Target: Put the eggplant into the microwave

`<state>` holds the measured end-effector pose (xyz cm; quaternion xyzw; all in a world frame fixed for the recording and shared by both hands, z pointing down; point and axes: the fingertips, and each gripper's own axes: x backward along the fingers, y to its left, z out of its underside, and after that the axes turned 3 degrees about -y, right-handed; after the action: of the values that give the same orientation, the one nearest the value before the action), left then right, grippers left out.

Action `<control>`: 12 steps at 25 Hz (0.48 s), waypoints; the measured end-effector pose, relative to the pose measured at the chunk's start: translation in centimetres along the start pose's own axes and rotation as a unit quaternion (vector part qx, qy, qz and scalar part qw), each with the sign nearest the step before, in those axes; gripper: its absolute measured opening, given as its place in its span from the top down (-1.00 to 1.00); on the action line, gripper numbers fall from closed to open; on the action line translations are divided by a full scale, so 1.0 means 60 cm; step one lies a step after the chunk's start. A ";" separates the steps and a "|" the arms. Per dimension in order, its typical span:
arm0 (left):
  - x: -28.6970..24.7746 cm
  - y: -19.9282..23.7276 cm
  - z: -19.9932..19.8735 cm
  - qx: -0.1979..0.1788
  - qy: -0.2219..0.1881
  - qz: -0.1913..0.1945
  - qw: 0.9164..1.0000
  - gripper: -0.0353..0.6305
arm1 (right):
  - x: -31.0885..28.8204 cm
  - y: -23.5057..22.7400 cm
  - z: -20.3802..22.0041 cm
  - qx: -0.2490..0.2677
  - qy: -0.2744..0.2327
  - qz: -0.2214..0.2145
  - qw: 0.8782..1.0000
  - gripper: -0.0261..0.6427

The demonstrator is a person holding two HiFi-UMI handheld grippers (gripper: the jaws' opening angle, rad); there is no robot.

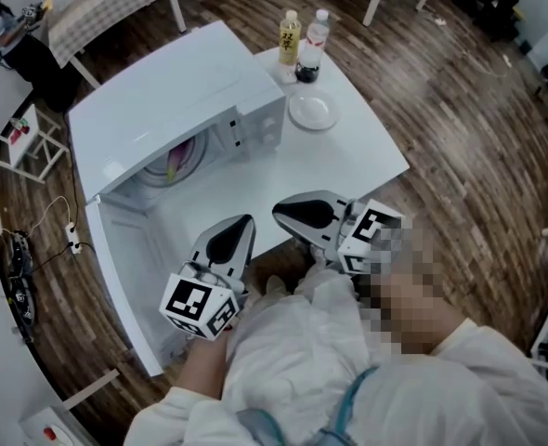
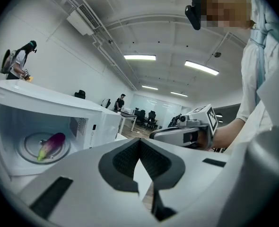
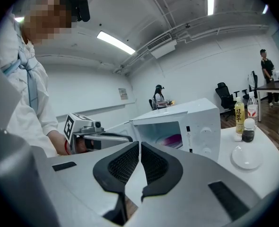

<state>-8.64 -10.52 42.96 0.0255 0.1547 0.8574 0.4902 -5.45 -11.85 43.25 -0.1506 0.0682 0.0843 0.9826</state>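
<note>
The purple eggplant (image 2: 52, 145) lies on the glass turntable inside the white microwave (image 1: 163, 100), whose door (image 1: 130, 286) stands wide open. From above only a sliver of the eggplant (image 1: 175, 163) shows in the cavity, and it shows as a purple patch (image 3: 170, 139) in the right gripper view. My left gripper (image 1: 248, 219) is shut and empty, in front of the opening and apart from it. My right gripper (image 1: 276, 214) hovers beside it over the table's near edge, also shut with nothing between its jaws.
The white table (image 1: 367, 147) carries a small white plate (image 1: 312, 111) and two bottles (image 1: 302, 40) to the right of the microwave. The open door juts out left of my left gripper. Wooden floor surrounds the table, with a trolley and cables at the left.
</note>
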 end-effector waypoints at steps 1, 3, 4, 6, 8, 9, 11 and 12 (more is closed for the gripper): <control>-0.001 -0.002 0.001 0.001 -0.001 0.002 1.000 0.89 | -0.001 0.002 0.001 0.004 0.005 -0.003 1.000 0.82; -0.001 -0.004 0.001 0.005 -0.002 0.006 1.000 0.89 | -0.001 0.006 0.002 0.011 0.015 -0.009 1.000 0.82; -0.002 -0.006 0.000 0.006 -0.001 0.008 1.000 0.89 | -0.001 0.007 0.003 0.014 0.020 -0.012 1.000 0.82; -0.003 -0.008 -0.001 0.008 0.000 0.012 1.000 0.89 | 0.000 0.008 0.004 0.022 0.030 -0.013 0.999 0.82; -0.004 -0.009 0.001 0.010 0.000 0.016 1.000 0.89 | 0.000 0.007 0.005 0.028 0.037 -0.014 0.999 0.83; -0.004 -0.009 0.002 0.011 -0.001 0.017 1.000 0.89 | 0.000 0.006 0.004 0.030 0.039 -0.014 0.999 0.83; -0.005 -0.008 0.002 0.014 -0.002 0.018 1.000 0.89 | -0.001 0.005 0.003 0.031 0.042 -0.015 0.999 0.83; -0.005 -0.008 0.000 0.015 -0.001 0.019 1.000 0.89 | -0.001 0.006 0.003 0.031 0.043 -0.016 0.998 0.83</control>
<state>-8.07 -10.54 42.88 0.0366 0.1661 0.8640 0.4739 -5.55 -11.50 43.33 -0.1247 0.1105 0.0602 0.9842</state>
